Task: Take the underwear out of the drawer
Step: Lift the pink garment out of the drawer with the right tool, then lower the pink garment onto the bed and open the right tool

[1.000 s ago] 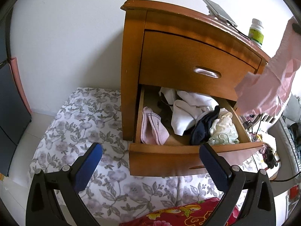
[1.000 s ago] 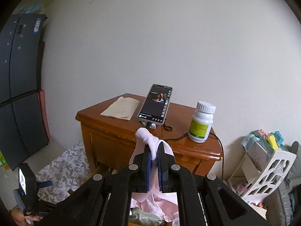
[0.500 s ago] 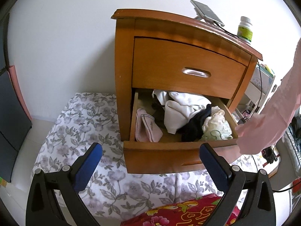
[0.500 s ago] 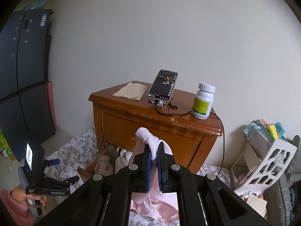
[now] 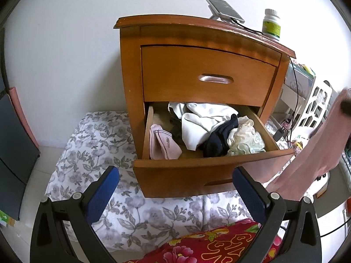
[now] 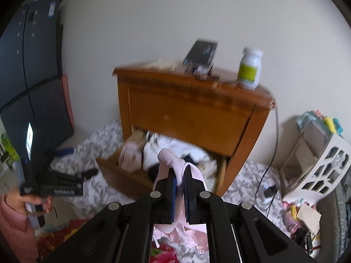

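Our right tool is pressed together on a pale pink piece of underwear: a fold of the cloth bulges out past the fingertips toward 12 o'clock, and the rest hangs down between and below the two fingers toward 6 o'clock, clear of the drawer. In the left wrist view the same pink cloth shows at 3 o'clock, hanging well to the right of the cabinet and outside the drawer's front. Our left tool stands spread wide, with nothing between its blue pads; it hovers in front of the open lower drawer, which lies toward 12 o'clock from it. In the right wrist view that left tool sits at 9 o'clock, held in a hand at the picture's left edge. The drawer is pulled out of a wooden nightstand and holds a heap of clothes: a folded pink piece at its left side, white garments in the middle, a dark navy piece touching them, and a pale cream-green lacy piece at the right. The upper drawer is closed. On top of the nightstand stand a phone on a small stand and, to its right, a white bottle with a green label. A grey floral sheet covers the floor around the nightstand, and a red patterned cloth lies at 6 o'clock beneath the left tool. A white openwork rack stands at 3 o'clock of the nightstand.
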A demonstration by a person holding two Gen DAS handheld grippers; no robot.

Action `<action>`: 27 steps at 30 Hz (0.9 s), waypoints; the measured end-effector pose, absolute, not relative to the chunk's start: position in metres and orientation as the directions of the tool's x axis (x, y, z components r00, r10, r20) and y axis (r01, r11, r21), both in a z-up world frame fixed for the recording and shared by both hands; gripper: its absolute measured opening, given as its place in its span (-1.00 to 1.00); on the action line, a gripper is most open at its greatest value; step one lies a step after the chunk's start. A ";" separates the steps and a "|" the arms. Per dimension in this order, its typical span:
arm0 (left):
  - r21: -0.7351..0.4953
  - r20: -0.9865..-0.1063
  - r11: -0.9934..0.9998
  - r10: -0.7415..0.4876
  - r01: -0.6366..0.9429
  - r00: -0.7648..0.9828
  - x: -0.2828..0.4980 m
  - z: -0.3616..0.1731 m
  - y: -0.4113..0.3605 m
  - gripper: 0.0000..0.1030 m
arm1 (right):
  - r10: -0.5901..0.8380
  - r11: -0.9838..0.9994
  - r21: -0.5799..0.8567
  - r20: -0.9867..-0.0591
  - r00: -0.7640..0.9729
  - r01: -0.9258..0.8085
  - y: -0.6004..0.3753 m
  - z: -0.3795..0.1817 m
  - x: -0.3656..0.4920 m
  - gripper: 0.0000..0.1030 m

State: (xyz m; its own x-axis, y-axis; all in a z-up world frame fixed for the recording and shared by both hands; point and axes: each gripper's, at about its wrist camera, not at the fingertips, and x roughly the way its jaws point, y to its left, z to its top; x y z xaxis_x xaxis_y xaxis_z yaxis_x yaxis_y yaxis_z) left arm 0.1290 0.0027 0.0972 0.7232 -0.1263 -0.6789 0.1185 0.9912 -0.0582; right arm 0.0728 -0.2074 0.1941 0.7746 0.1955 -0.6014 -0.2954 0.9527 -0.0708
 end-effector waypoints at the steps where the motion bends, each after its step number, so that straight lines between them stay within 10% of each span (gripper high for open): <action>1: -0.053 -0.680 0.991 -0.124 0.120 0.723 0.128 0.097 0.002 0.99 | 0.197 0.950 -0.074 -0.616 0.763 -0.304 -0.204 0.186 0.074 -0.88; 27: -0.041 -0.741 0.993 -0.104 0.110 0.663 0.142 0.068 0.002 0.99 | 0.183 0.941 0.029 -0.883 0.433 -0.338 -0.145 0.000 0.132 -0.86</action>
State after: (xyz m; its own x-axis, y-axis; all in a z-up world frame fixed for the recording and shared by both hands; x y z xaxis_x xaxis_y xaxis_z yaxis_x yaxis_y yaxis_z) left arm 0.1422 0.0022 0.0680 0.6632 -0.1041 -0.7412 0.1100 0.9931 -0.0410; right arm 0.1316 -0.1446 -0.0004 0.4333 0.1828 -0.8825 -0.3382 0.9406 0.0288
